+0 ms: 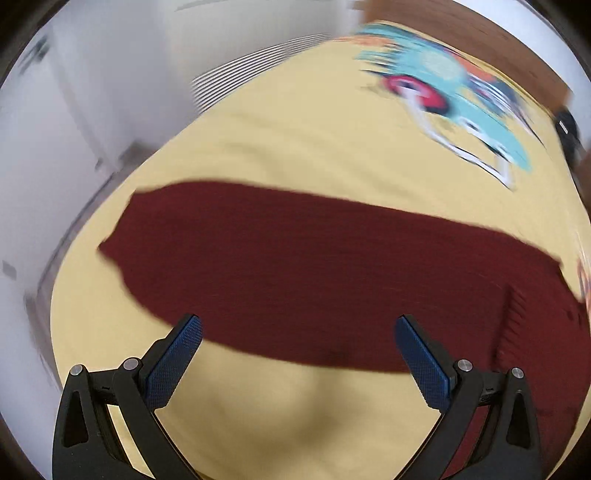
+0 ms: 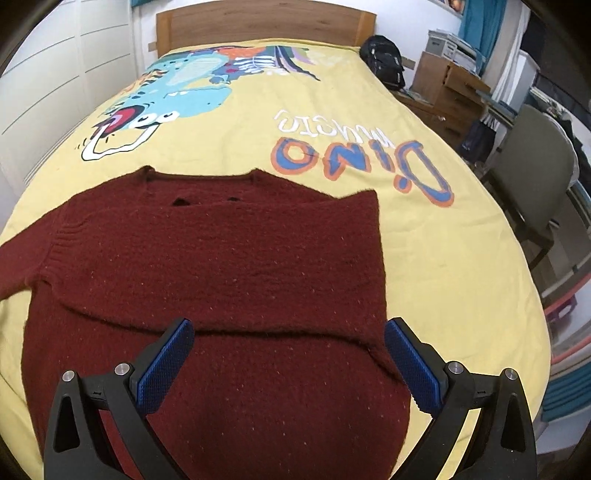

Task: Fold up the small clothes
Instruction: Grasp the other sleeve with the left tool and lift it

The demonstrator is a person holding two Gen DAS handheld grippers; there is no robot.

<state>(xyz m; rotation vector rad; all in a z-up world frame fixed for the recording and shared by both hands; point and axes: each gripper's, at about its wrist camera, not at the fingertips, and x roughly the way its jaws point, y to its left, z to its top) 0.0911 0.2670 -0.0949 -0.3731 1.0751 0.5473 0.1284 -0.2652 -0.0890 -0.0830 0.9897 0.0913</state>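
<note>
Lying flat on a bed under a yellow bedspread (image 2: 424, 258) printed with a blue dinosaur, the dark red knitted sweater (image 2: 229, 258) is spread with its neckline toward the brown wooden headboard (image 2: 258, 22). Its left sleeve (image 2: 22, 258) stretches out sideways over the cover, with a ribbed band where it joins the body. On the other side the right sleeve (image 2: 354, 236) is folded in across the chest, so that the right edge of the garment runs straight toward the hem.

The left wrist view is smeared by motion blur. In it the left claw (image 1: 298, 328) hangs released above the bedspread, its 2 blue-padded fingers (image 1: 177, 354) spread wide and gripping nothing; the maroon knit (image 1: 314, 273) lies as a broad band just beyond the fingertips, and white cupboard doors (image 1: 74, 110) stand to the left of the bed.

In the right wrist view the right claw (image 2: 289, 328) is likewise released, its 2 fingers (image 2: 166, 365) held wide apart over the lower part of the sweater, with no cloth between them. Whether the fingertips touch the knit cannot be told.

To the right of the bed stand a black backpack (image 2: 384, 62), a brown wooden drawer unit (image 2: 447, 88) and a grey-green chair (image 2: 535, 166).
</note>
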